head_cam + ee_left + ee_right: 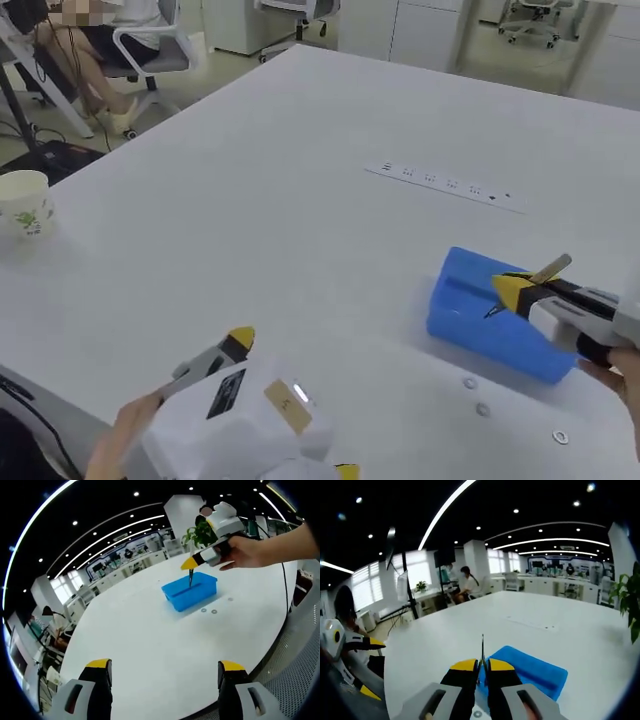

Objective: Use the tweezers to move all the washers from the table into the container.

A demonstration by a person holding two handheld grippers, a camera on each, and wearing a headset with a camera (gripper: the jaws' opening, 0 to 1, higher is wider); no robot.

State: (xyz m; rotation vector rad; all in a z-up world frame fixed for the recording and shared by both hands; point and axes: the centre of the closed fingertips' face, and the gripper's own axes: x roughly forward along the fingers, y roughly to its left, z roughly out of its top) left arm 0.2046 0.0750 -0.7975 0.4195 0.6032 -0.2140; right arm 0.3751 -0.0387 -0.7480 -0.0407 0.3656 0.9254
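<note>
A blue container stands on the white table at the right. My right gripper is shut on thin tweezers, whose tips point down into the container; whether they hold a washer is too small to tell. Three small washers lie on the table just in front of the container. In the right gripper view the tweezers stick up between the shut jaws of the right gripper, over the container. My left gripper is open and holds nothing, far from the container and washers.
A paper cup stands near the table's left edge. A flush power strip runs across the far side of the table. Office chairs and a seated person are beyond the far left corner.
</note>
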